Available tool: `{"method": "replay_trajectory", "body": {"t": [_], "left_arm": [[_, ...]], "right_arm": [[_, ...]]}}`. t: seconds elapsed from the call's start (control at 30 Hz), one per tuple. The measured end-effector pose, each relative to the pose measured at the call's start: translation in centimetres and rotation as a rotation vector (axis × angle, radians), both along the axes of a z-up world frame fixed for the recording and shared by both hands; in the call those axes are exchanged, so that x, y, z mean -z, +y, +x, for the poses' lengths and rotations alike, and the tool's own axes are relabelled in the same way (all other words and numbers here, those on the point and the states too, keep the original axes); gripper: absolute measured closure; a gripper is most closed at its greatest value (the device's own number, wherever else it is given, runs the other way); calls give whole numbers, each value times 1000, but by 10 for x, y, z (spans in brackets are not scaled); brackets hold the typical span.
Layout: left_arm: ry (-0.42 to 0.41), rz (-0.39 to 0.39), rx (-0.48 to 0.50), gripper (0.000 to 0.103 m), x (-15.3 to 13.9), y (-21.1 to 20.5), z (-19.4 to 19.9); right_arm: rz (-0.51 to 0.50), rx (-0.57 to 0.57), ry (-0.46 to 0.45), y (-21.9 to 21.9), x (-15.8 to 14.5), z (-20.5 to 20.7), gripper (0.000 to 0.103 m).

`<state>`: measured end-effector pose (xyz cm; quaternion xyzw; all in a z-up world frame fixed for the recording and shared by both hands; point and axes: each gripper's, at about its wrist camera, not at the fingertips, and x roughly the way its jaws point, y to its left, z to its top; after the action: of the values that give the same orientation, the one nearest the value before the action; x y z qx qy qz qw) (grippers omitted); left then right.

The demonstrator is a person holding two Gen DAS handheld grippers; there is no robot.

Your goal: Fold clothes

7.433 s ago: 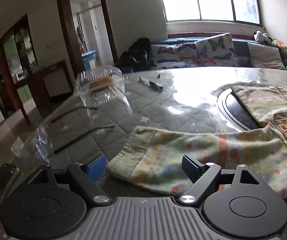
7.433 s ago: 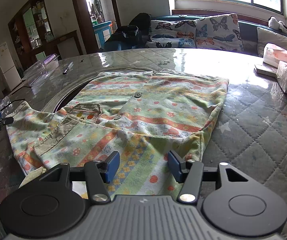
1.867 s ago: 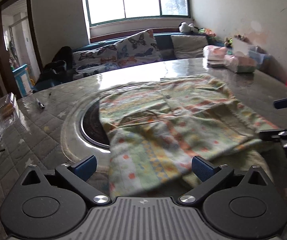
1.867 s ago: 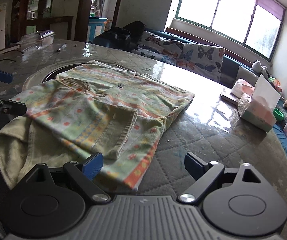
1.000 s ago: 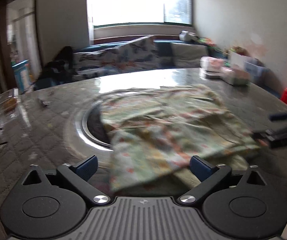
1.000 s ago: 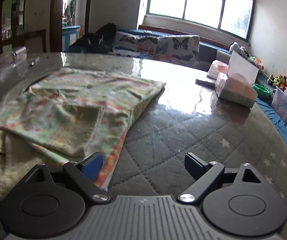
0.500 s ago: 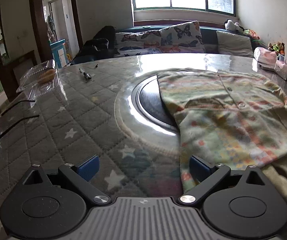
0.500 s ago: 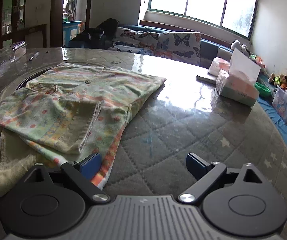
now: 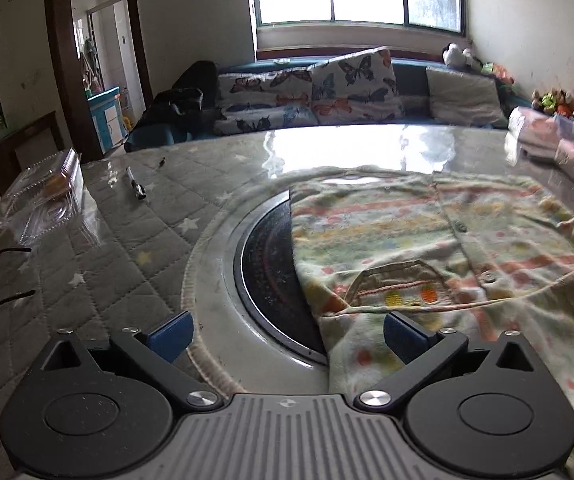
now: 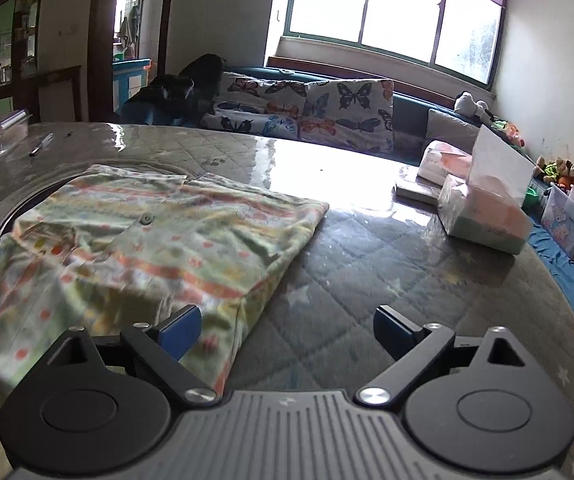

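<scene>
Both grippers, left [image 9: 285, 330] and right [image 10: 287, 326], spread wide and empty; the patterned shirt [image 10: 159, 236] lies partly folded on the surface [image 10: 387, 280], right of the left jaws, left of the right jaws.

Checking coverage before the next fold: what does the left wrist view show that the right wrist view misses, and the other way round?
Only the left wrist view shows the dark round inset in the table and the clear plastic container. Only the right wrist view shows the tissue box and the garment's right edge on bare table. Both show the patterned garment, the butterfly cushions and an open gripper holding nothing.
</scene>
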<state>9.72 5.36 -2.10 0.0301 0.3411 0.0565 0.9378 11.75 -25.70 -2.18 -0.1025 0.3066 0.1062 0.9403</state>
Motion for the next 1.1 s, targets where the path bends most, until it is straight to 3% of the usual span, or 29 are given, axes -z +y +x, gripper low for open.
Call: {"method": "replay_trajectory", "body": {"t": [0.23, 0.33, 0.47, 0.53, 0.8, 0.9, 1.1], "left_arm": [[29, 1, -3, 0, 10, 4, 4], [36, -8, -5, 0, 10, 5, 6], [37, -12, -1, 0, 9, 5, 7], [36, -13, 0, 0, 8, 6, 8], [31, -19, -1, 0, 4, 6, 9], [36, -12, 2, 0, 6, 5, 10], [34, -5, 10, 0, 3, 6, 3]], "right_arm": [[13, 41, 11, -2, 9, 27, 8], [-51, 121, 9, -6, 15, 36, 8], [27, 155, 59, -24, 20, 44, 7], [8, 173, 48, -26, 20, 46, 7], [32, 157, 30, -18, 14, 64, 7], [-9, 164, 43, -16, 23, 71, 6], [-7, 119, 18, -19, 9, 50, 6]]}}
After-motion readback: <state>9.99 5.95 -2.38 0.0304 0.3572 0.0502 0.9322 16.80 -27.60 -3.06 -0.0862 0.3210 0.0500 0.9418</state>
